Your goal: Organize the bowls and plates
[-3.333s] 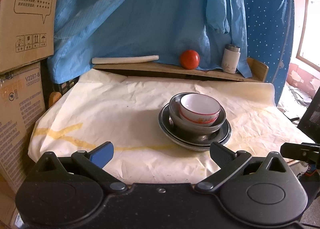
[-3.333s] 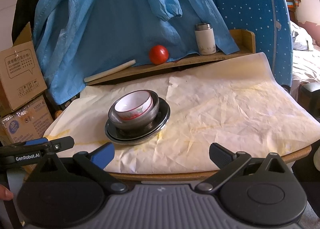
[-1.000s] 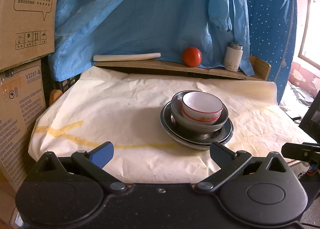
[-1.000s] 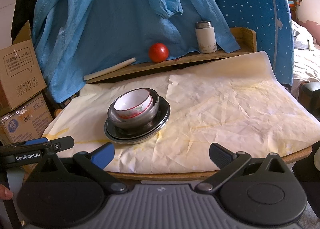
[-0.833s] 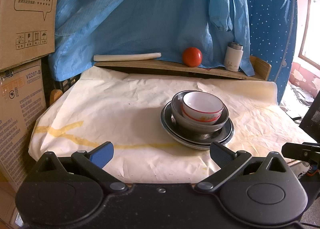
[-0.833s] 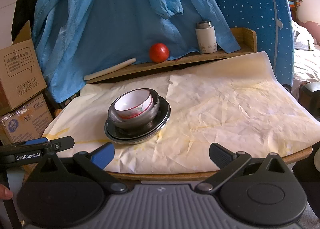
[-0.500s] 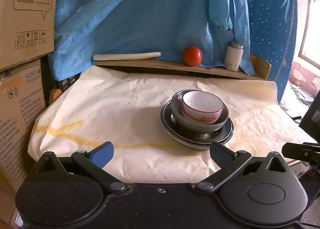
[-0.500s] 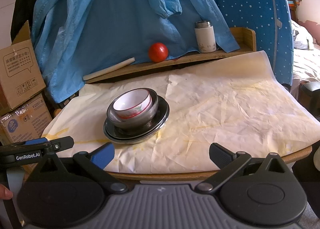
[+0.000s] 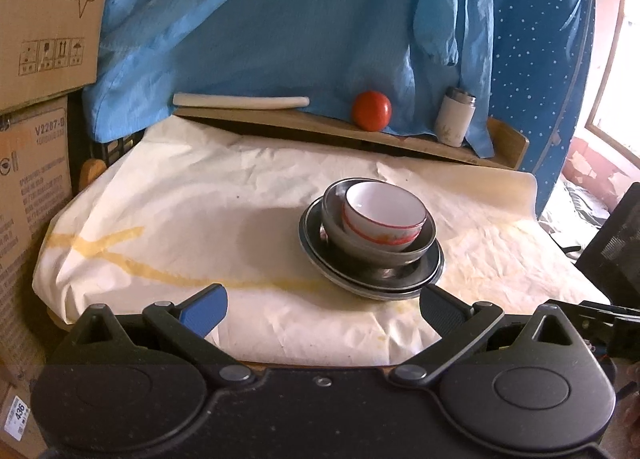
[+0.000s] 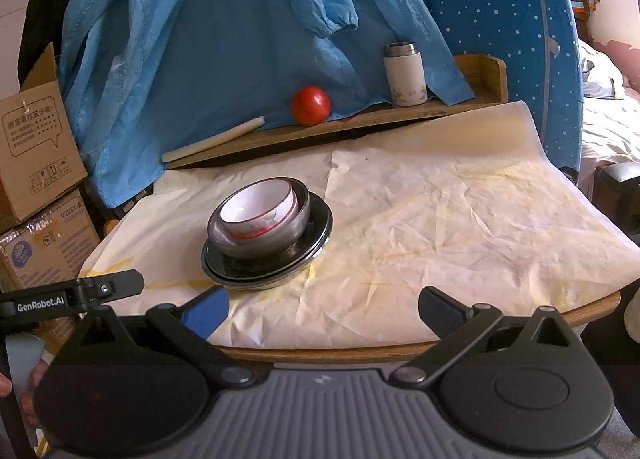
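A white bowl with a red rim (image 9: 384, 215) (image 10: 258, 211) sits inside a grey metal bowl (image 9: 380, 251) (image 10: 272, 237), which rests on stacked dark metal plates (image 9: 424, 275) (image 10: 316, 235) on the paper-covered table. My left gripper (image 9: 322, 311) is open and empty at the table's near edge, just short of the stack. My right gripper (image 10: 324, 311) is open and empty at the near edge, with the stack ahead and to its left. The left gripper's finger shows in the right wrist view (image 10: 76, 295).
A wooden shelf (image 9: 400, 139) at the back holds a white rod (image 9: 240, 101), a red ball (image 9: 371, 110) (image 10: 311, 106) and a white cup (image 9: 455, 117) (image 10: 404, 74). Blue cloth hangs behind. Cardboard boxes (image 9: 36, 59) stand at the left. Crumpled paper (image 10: 460, 219) covers the table.
Both grippers have shifted slightly; the stack sits a touch lower and closer in the views. Nothing was picked up or let go.
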Demonstrator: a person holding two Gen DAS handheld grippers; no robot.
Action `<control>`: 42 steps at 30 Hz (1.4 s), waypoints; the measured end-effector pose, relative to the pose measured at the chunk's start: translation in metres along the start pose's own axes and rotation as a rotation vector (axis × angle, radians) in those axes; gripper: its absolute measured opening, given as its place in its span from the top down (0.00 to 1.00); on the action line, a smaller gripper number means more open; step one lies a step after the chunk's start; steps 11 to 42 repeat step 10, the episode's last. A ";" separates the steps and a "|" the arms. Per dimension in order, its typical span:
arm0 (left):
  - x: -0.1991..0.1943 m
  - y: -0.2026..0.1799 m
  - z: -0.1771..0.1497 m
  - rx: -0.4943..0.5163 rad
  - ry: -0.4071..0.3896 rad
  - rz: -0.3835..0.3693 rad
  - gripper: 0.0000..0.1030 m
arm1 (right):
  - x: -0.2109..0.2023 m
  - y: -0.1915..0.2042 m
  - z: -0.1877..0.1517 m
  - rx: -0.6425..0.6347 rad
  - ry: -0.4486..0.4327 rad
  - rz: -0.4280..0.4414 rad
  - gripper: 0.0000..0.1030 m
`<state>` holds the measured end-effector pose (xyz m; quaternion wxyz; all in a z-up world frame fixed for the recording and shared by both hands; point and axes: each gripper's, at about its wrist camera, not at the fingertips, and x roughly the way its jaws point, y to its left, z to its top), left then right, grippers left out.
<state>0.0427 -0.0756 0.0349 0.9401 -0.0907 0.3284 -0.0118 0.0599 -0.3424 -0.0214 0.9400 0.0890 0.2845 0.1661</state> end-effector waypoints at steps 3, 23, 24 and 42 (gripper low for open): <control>-0.001 -0.001 0.001 0.006 -0.005 0.003 0.01 | 0.001 0.000 0.000 -0.001 0.003 0.002 0.00; -0.003 -0.002 0.002 0.017 -0.025 0.006 0.01 | 0.003 0.000 0.001 0.000 0.008 0.002 0.00; -0.003 -0.002 0.002 0.017 -0.025 0.006 0.01 | 0.003 0.000 0.001 0.000 0.008 0.002 0.00; -0.003 -0.002 0.002 0.017 -0.025 0.006 0.01 | 0.003 0.000 0.001 0.000 0.008 0.002 0.00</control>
